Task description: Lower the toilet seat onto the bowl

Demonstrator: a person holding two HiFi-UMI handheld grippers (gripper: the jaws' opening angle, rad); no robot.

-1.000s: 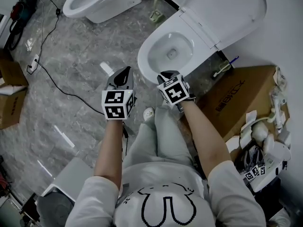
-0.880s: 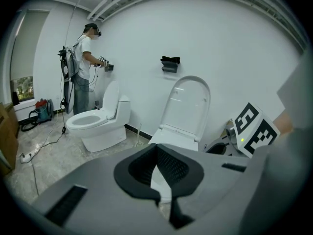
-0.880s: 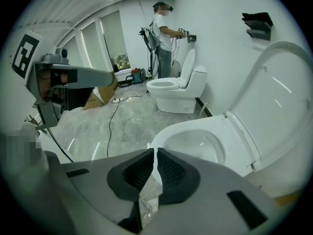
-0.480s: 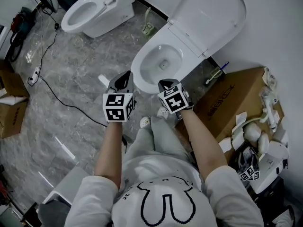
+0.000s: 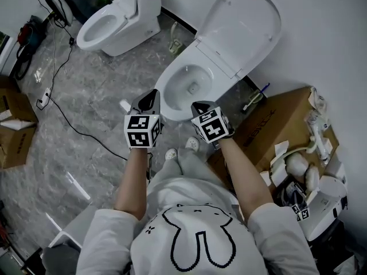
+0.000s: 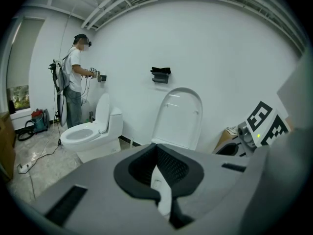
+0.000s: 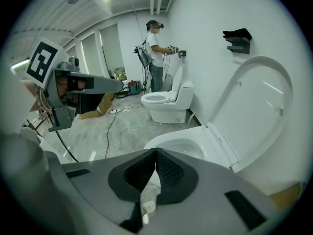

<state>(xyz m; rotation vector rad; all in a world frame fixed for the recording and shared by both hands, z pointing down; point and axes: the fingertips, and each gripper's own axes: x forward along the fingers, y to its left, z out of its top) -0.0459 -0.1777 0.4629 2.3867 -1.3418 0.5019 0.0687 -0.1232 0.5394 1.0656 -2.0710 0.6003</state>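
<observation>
Head view | grey marble floor (image 5: 92, 87) | white wall (image 5: 324, 39) | toilet seat (image 5: 241, 24) upright

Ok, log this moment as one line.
toilet seat: upright | bowl: uncovered | left gripper: shut, empty | right gripper: shut, empty | both short of the seat, no contact

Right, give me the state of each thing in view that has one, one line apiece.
toilet seat, raised, not yet on the bowl
bowl, uncovered
second toilet, lid up, seat down
left gripper, jaws shut, nothing between them
right gripper, jaws shut, nothing between them
</observation>
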